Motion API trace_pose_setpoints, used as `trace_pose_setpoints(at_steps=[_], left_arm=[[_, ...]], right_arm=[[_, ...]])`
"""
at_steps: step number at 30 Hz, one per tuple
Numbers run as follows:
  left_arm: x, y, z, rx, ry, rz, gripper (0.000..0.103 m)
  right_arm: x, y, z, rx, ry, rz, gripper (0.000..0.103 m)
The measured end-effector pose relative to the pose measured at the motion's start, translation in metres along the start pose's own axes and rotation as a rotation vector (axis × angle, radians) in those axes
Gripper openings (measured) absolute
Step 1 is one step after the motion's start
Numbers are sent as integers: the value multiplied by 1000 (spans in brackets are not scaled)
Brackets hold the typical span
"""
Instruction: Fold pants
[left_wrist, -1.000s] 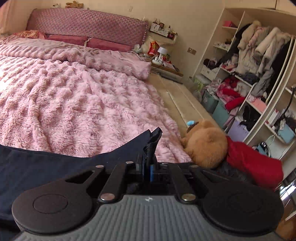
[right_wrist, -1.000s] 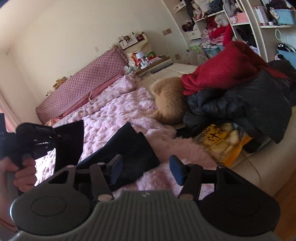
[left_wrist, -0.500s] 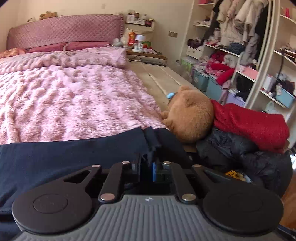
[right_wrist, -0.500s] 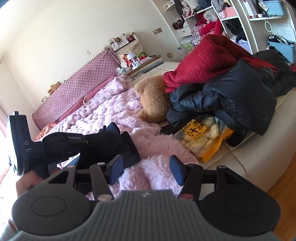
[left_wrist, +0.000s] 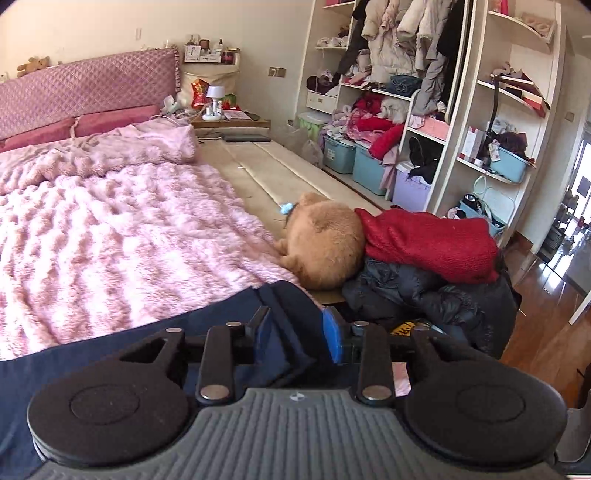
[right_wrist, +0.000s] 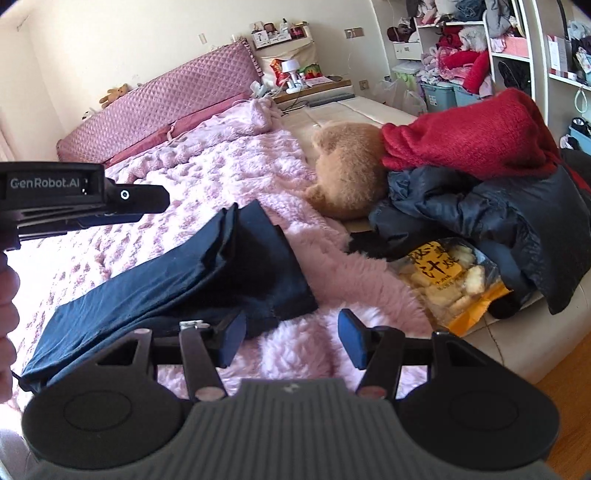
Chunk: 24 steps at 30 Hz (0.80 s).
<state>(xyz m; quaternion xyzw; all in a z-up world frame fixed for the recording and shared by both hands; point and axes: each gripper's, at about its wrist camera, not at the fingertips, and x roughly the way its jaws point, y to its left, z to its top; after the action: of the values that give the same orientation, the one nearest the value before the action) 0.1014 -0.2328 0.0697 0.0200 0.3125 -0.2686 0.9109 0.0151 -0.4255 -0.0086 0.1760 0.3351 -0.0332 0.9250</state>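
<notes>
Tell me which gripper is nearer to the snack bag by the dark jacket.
Right. The right gripper hangs open over the pink blanket, the snack bag just ahead to its right. The left gripper, jaws just opened, sits farther away, over the navy pants.

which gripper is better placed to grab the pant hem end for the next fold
Right, probably. The right gripper hangs open just beside the hem end of the navy pants. The left gripper has just been opening, pads apart over the cloth.

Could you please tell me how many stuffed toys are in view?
2: a large tan plush toy beside the red knitted garment; a small brown teddy atop the headboard. Others may be hidden.
</notes>
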Motion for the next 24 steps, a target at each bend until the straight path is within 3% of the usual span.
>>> trace_pose_setpoints(at_steps=[3, 7, 12, 15, 19, 21, 24], left_arm=[[-15, 42, 3, -54, 17, 30, 41], [-38, 105, -2, -106, 37, 142, 41], [-66, 189, -28, -227, 69, 265, 41], [-77, 244, -55, -339, 117, 339, 41], [-84, 300, -91, -487, 172, 387, 41], [-87, 321, -109, -529, 225, 371, 41], [-88, 341, -131, -605, 236, 329, 42]], right_arm=[[2, 29, 3, -46, -3, 25, 53], [6, 71, 4, -93, -18, 71, 53], [17, 118, 4, -168, -50, 146, 48], [32, 134, 6, -202, -54, 135, 46], [63, 131, 7, -165, -4, 94, 37], [78, 108, 6, -37, 27, 103, 32], [88, 87, -2, 36, 59, -12, 31]])
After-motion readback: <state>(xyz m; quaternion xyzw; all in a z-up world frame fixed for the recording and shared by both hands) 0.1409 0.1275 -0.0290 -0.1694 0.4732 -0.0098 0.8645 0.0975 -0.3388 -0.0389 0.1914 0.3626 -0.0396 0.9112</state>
